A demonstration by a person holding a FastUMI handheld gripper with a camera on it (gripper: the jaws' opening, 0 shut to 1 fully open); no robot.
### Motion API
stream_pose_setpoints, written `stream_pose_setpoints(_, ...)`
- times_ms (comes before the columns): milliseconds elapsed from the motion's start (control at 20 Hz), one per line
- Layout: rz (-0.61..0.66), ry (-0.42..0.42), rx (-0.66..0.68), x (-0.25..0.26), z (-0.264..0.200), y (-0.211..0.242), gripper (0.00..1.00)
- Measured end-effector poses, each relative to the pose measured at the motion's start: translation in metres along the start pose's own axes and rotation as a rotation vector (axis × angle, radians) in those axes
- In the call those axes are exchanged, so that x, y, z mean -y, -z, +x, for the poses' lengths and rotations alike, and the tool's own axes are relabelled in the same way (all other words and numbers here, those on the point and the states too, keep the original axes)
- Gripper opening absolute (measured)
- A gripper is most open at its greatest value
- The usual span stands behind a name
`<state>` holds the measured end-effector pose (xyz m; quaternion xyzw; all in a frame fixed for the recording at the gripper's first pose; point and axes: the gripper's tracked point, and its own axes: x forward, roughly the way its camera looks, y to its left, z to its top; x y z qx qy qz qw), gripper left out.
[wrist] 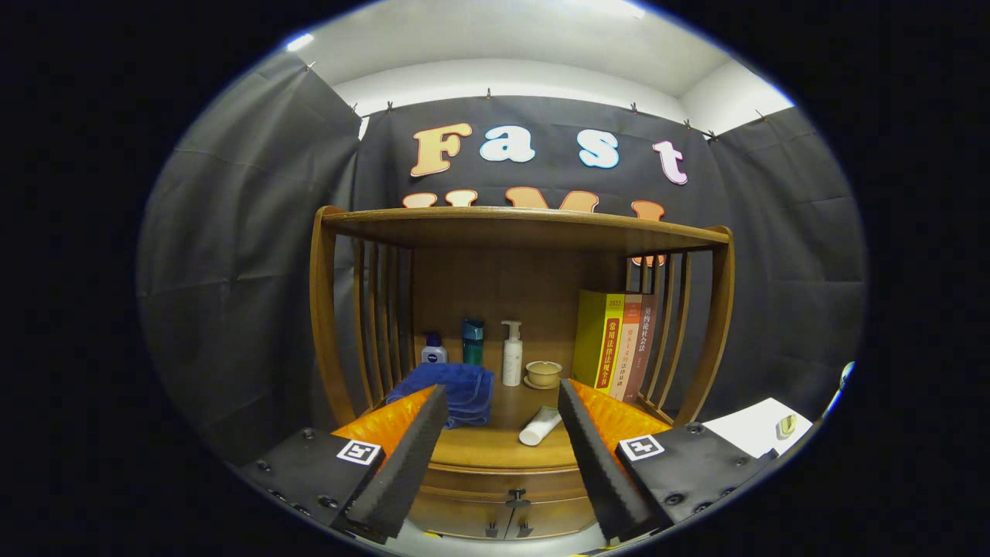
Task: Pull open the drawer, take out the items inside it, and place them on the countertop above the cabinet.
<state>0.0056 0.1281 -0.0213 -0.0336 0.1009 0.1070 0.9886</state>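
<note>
Claw [503, 402] hovers level, spread wide and empty, facing the shut drawer [506, 483] below the countertop [495, 445].

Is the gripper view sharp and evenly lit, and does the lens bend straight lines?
Gripper view: sharp and evenly lit; the fisheye lens bows the shelf top and side rails; the drawer below the countertop sits in shadow; the open tongs are in focus.

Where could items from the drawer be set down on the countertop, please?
Bare wood lies between the blue towel and the white tube, by the countertop front edge. The back row of bottles, bowl and books is crowded. The tongs are open.
</note>
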Motion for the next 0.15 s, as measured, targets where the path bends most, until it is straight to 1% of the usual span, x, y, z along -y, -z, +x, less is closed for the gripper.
stream_pose_setpoints(150,0.003,-0.006,-0.002,-0.0014,-0.0014,0.0015,0.97)
